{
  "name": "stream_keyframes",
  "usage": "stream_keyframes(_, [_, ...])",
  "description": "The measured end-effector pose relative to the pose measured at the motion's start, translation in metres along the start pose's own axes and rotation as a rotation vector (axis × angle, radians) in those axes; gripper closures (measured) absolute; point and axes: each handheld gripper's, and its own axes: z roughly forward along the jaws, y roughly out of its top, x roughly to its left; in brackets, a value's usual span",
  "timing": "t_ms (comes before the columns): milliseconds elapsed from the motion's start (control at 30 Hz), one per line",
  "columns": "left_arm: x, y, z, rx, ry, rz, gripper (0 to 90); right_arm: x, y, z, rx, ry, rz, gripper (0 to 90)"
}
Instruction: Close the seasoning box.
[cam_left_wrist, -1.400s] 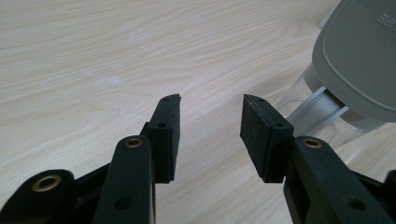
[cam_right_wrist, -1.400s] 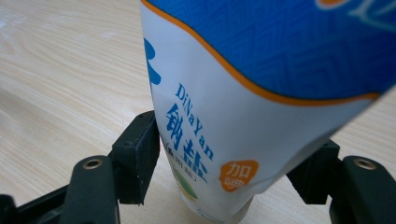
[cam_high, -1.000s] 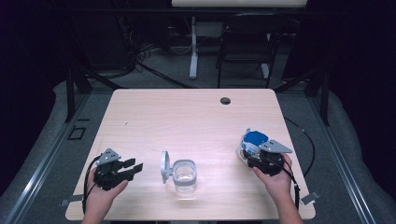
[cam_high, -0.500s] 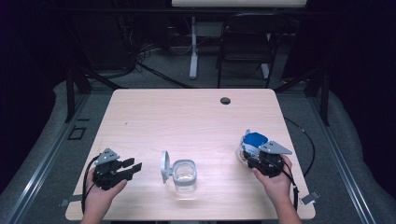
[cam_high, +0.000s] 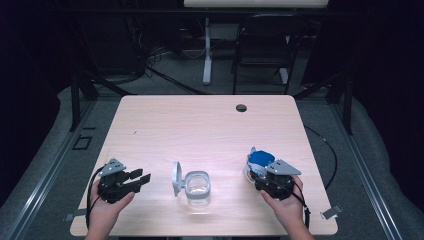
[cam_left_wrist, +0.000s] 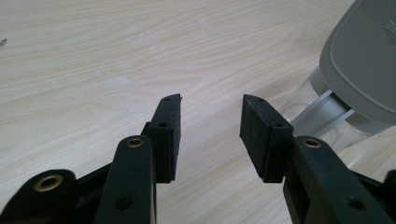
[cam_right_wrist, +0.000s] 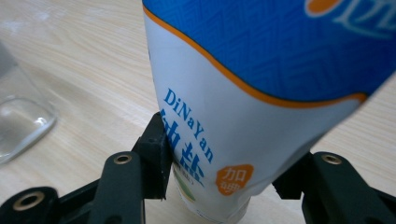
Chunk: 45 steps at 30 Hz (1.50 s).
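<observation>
My right gripper (cam_high: 261, 176) clamped on the blue-and-white printed salt pouch (cam_right_wrist: 261, 93) just above the table's near right, jaws just having closed in, my left gripper (cam_high: 136, 179) open and empty, clear glass jar (cam_high: 198, 186) with hinged grey lid (cam_left_wrist: 362, 65) between them, pale wooden table (cam_high: 200, 125) beyond.

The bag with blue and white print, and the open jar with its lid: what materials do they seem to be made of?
The bag looks like glossy plastic film: its printed surface is smooth and bulges softly where the right claw presses it. The jar seems clear plastic or glass; the table shows through its walls. Its lid looks like matte grey plastic, smooth with rounded edges.
</observation>
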Motion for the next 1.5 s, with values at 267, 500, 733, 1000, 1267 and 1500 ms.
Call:
stream_keyframes(267, [0.000, 0.000, 0.000, 0.003, 0.001, 0.001, 58.8, 0.017, -0.006, -0.006, -0.024, 0.009, 0.029, 48.7])
stream_keyframes(500, [0.000, -0.001, 0.003, 0.005, 0.003, -0.001, 58.8, 0.019, -0.009, -0.005, -0.047, 0.005, 0.028, 47.9])
stream_keyframes(733, [0.001, -0.001, 0.002, 0.003, 0.003, 0.001, 58.7, 0.017, -0.013, -0.003, -0.079, 0.027, 0.026, 43.8])
stream_keyframes(1000, [0.001, -0.001, 0.003, 0.007, 0.003, 0.000, 58.7, 0.016, -0.017, 0.000, -0.092, 0.048, 0.012, 39.9])
stream_keyframes(1267, [0.001, -0.002, 0.003, 0.006, 0.006, -0.003, 58.5, 0.013, -0.021, 0.004, -0.085, 0.057, 0.009, 39.2])
stream_keyframes(1500, [0.002, -0.002, 0.003, 0.006, 0.004, -0.008, 58.6, 0.012, -0.024, 0.007, -0.073, 0.063, 0.000, 38.0])
